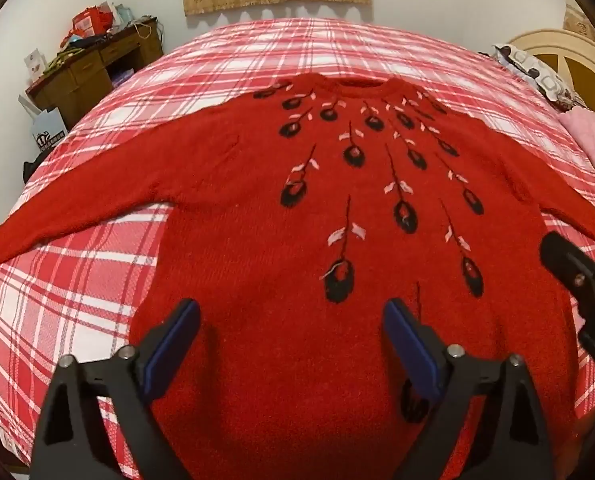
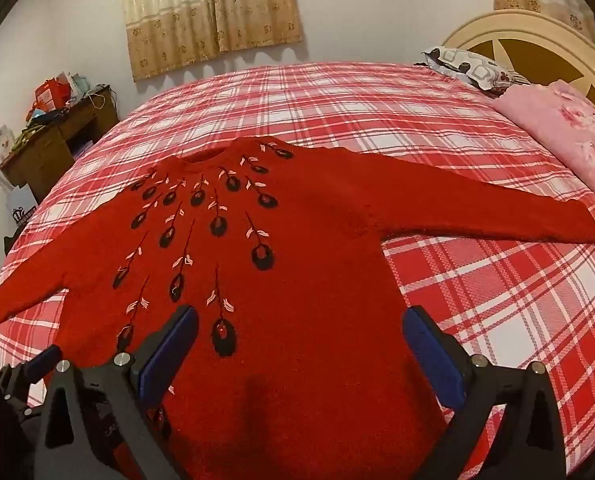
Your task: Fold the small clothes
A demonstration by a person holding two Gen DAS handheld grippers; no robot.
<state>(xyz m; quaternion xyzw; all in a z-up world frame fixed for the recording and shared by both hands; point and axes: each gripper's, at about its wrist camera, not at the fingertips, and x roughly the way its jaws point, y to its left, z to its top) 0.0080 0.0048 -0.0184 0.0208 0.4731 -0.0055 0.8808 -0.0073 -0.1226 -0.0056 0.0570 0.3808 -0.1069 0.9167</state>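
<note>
Bed with red-and-white plaid sheet (image 1: 97,280): carries everything; cream wooden headboard (image 2: 537,40) at 2 o'clock in the right wrist view.

Red knitted sweater with black-and-pink flower embroidery (image 1: 277,220): spread flat, front up, mid-bed. Long axis runs 6 to 12 o'clock, hem nearest the cameras, neckline (image 1: 361,82) pointing to 12. Sleeves lie out toward 9 and 3 o'clock. Judged soft, limp, moderately weighty, not slippery or fragile; it will sag and drag on the sheet. Best taken at a sleeve cuff (image 1: 1,252) or shoulder edge, pinching one knit layer.

Pink floral blanket (image 2: 569,132): at 2 o'clock, clear of the sweater.

Brown wooden counter (image 1: 85,68): at 10 o'clock beyond the bed, cluttered.

Left gripper (image 1: 291,344): jaws wide, empty, over the lower body of the sweater.

Right gripper (image 2: 301,348): jaws wide, empty, over the hem's right side.
</note>
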